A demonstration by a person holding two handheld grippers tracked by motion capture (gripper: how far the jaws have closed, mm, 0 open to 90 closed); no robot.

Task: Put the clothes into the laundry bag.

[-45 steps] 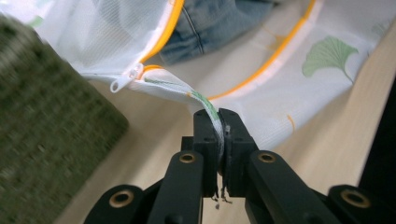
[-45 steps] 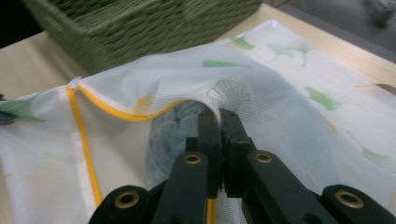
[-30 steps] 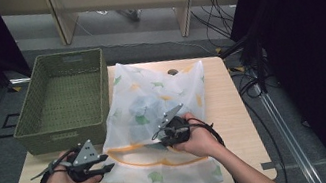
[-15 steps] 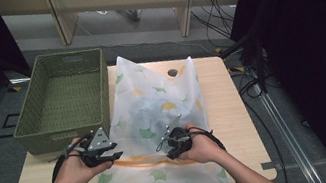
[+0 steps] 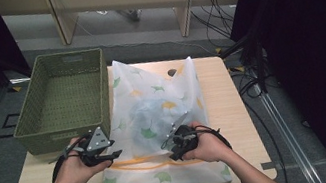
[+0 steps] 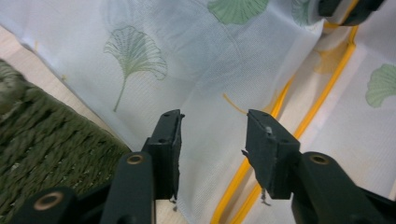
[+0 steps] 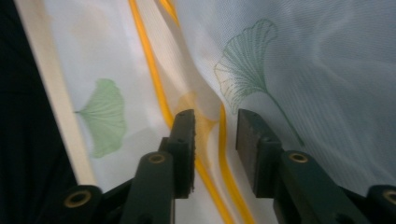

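Note:
A white see-through mesh bag (image 5: 153, 103) printed with green and yellow ginkgo leaves lies on the wooden table (image 5: 223, 101), its yellow band near the front. A pale blue shape shows dimly through its middle. My left gripper (image 5: 113, 155) sits at the bag's left edge beside the basket. In the left gripper view it (image 6: 212, 135) stands open, with the mesh (image 6: 233, 56) lying just beyond the jaws. My right gripper (image 5: 175, 151) rests on the bag's yellow band. It (image 7: 215, 135) is open by a narrower gap, and a raised fold of yellow-trimmed mesh (image 7: 303, 70) sits between the jaws.
A green woven basket (image 5: 32, 140) stands on the table's left half, close to my left gripper, and its weave (image 6: 42, 140) is beside the left jaw. The table's front edge (image 7: 51, 93) runs just past the bag's hem. A small round hole (image 5: 172, 72) lies behind the bag.
The bag has drawn in narrower and shifted toward the front. My left gripper moved right onto the bag's left edge. My right gripper slid back toward the yellow band.

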